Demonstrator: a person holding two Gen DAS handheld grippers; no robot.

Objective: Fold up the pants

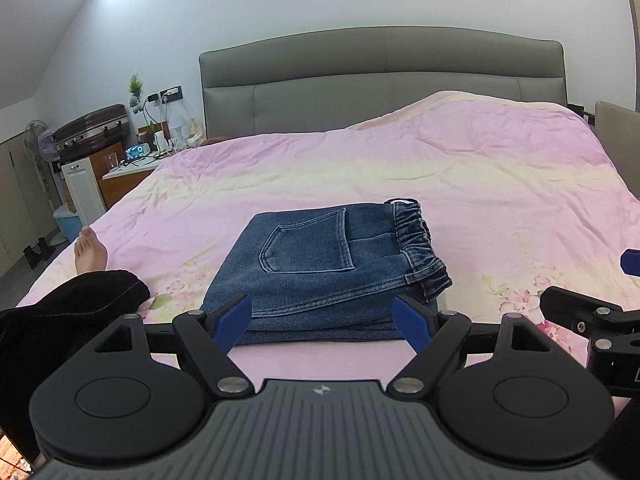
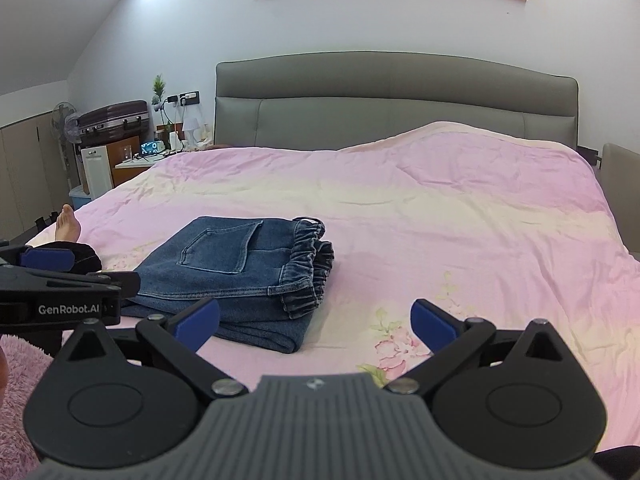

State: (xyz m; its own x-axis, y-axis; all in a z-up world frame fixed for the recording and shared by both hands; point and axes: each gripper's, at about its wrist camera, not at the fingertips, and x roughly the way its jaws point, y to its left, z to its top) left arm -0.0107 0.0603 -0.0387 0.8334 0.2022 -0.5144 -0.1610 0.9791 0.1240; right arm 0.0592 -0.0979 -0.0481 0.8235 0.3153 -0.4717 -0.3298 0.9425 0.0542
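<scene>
Left gripper (image 1: 322,320), right gripper (image 2: 316,322) jaws wide | folded jeans (image 1: 320,268) on pink bedspread (image 1: 440,176); grey headboard (image 1: 380,68)

Bed (image 1: 500,184), pink floral cover: folded jeans (image 1: 320,272) flat near front edge.

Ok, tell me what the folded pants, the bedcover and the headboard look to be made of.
Pants: blue denim, matte, judging by the twill look, contrast stitching around the back pocket and gathered elastic waistband.
Bedcover: thin woven fabric, probably cotton, pink fading to cream with printed flowers; it creases finely and has a slight sheen.
Headboard: grey padded upholstery in stitched panels, smooth like leather or faux leather; which one is unclear.
</scene>
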